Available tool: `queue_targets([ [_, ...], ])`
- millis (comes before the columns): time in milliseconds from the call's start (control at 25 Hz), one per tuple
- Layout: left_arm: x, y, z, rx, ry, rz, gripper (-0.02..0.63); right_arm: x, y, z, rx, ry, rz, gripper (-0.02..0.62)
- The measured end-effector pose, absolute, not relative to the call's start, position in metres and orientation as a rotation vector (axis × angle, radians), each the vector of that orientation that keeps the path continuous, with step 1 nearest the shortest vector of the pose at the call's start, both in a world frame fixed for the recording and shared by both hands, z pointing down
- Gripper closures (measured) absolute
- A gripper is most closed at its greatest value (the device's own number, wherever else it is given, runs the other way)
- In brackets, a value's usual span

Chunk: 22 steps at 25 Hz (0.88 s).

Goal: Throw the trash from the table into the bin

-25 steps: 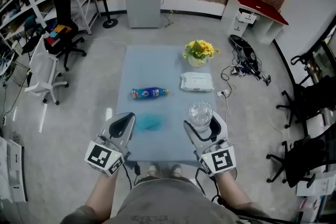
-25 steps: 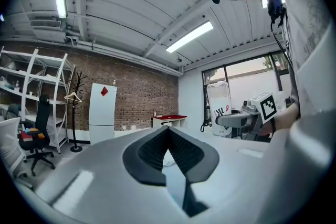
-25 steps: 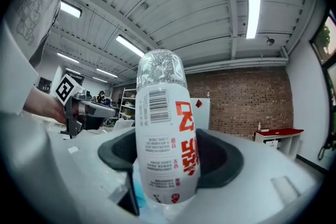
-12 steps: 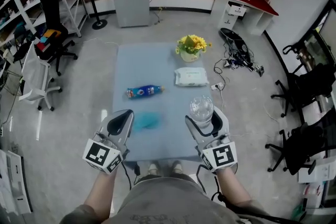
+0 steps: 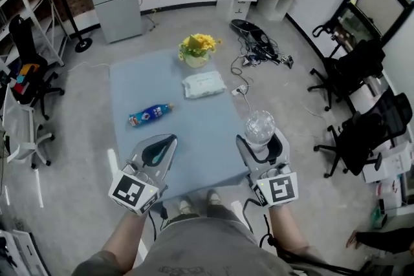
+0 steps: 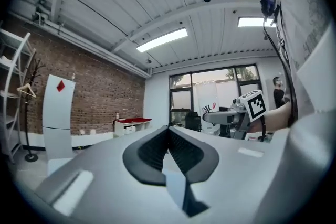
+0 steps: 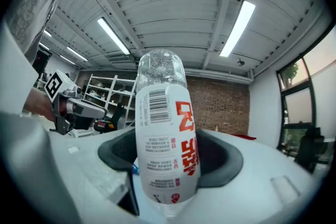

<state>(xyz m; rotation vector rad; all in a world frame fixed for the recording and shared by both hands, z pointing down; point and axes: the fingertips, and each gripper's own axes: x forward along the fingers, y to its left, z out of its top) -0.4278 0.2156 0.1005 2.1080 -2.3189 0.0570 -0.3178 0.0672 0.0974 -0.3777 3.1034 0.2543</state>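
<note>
A clear bottle (image 5: 259, 128) stands clamped in the right hand-held gripper (image 5: 262, 149) at the worktop (image 5: 194, 123) near right edge; the left hand-held gripper (image 5: 162, 147) is closed, empty; no bin in view, so a firm upright carry seems wise.

Blue table (image 5: 194, 123), lying blue-labelled bottle (image 5: 149, 115), wipes pack (image 5: 204, 84), yellow flower pot (image 5: 198, 50)

Table (image 5: 194, 132): flower pot (image 5: 196, 50) at far edge; wipes pack (image 5: 204, 84) just before it; lying bottle (image 5: 149, 114) left of the pack, nearer. Left gripper (image 5: 163, 144) over near left corner. Right gripper (image 5: 261, 141) just off near right corner, upright water bottle (image 5: 259, 127) between its jaws.
</note>
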Motion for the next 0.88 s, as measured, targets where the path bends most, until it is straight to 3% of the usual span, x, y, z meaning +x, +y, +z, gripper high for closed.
queue_targets([
  [880,-0.117,0.020,0.088,2.791,-1.419,-0.119,0.606,0.099,-0.025,0.109,-1.579,2.798,0.248,0.273],
])
